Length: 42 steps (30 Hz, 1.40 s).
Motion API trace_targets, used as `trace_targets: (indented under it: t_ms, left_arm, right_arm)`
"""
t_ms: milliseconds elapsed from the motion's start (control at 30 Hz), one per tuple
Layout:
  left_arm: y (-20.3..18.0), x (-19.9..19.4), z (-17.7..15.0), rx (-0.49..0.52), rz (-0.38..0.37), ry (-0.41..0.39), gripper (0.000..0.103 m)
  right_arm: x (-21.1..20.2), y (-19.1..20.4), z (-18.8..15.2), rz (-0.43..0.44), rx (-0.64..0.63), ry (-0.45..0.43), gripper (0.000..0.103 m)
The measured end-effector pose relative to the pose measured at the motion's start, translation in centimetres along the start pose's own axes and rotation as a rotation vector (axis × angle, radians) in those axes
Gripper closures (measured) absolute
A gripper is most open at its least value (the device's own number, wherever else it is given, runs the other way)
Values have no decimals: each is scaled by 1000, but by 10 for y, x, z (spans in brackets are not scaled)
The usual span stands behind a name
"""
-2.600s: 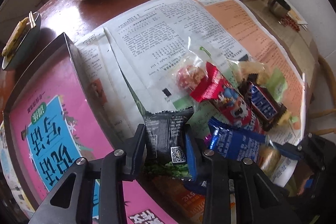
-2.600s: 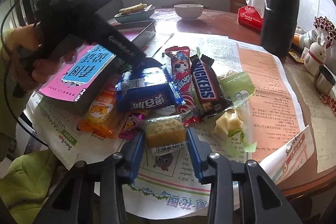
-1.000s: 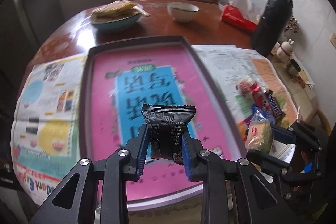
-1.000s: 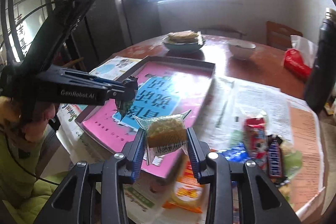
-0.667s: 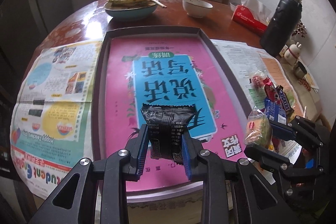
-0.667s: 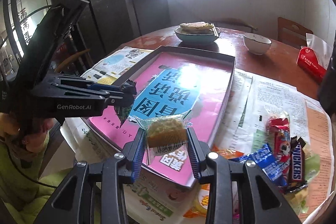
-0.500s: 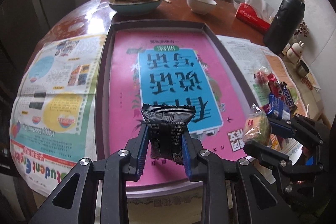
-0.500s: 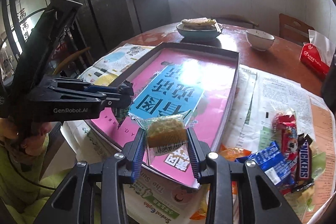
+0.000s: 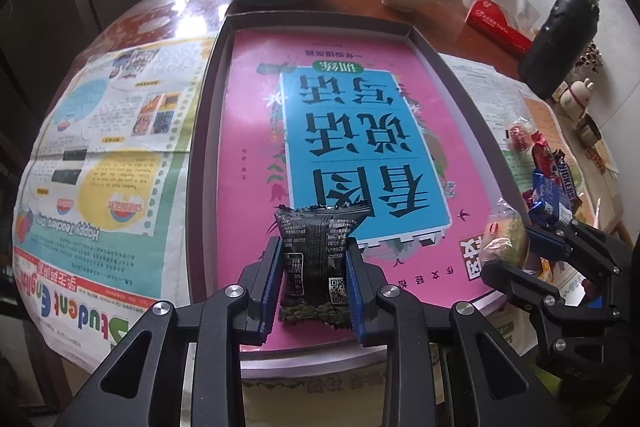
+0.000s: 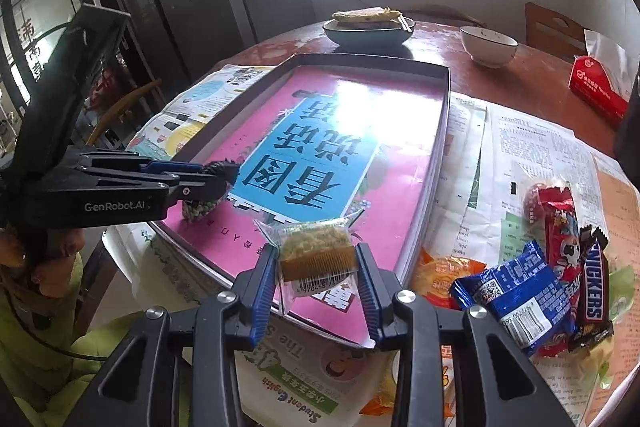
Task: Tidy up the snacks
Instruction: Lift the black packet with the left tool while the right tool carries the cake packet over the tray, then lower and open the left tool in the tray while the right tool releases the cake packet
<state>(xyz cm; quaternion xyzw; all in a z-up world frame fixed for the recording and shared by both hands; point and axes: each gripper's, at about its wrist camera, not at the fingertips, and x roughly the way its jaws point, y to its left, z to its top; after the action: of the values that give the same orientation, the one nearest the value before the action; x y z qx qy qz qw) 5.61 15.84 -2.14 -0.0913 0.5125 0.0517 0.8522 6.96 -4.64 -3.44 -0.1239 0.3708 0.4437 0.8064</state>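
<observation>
Our left tool (image 9: 313, 279) clamps a black crinkle-edged snack packet (image 9: 318, 259); our right tool (image 10: 318, 277) clamps a clear-wrapped golden cake (image 10: 318, 253) above the pink tray (image 10: 434, 163).

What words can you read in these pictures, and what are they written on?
"SNICKERS": brown candy bar in the snack pile.
"GenRobot.AI": side of the left gripper.
"Student English": newspaper at the table's near edge.
"Happy Teachers' Day": newspaper left of the tray.
"看图说话": blue panel of the pink book in the tray.
Black snack packet, tissue box: print too small to read.
</observation>
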Motion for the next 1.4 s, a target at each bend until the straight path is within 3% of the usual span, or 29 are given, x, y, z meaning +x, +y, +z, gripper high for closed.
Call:
trace_targets:
  t_ms: [833,1200,1400]
  left_arm:
    - [4,-3,-1,-22,5,-3,72]
    - [9,-8,-1,-55,-10,-6,55]
    - [8,-17,-1,-54,-3,-32,52]
  right_arm:
    - [-1,7,-5,-18,-8,10,60]
    - [-10,5,-6,-23,5,-20,52]
    - [-12,6,-6,-29,4,-33,50]
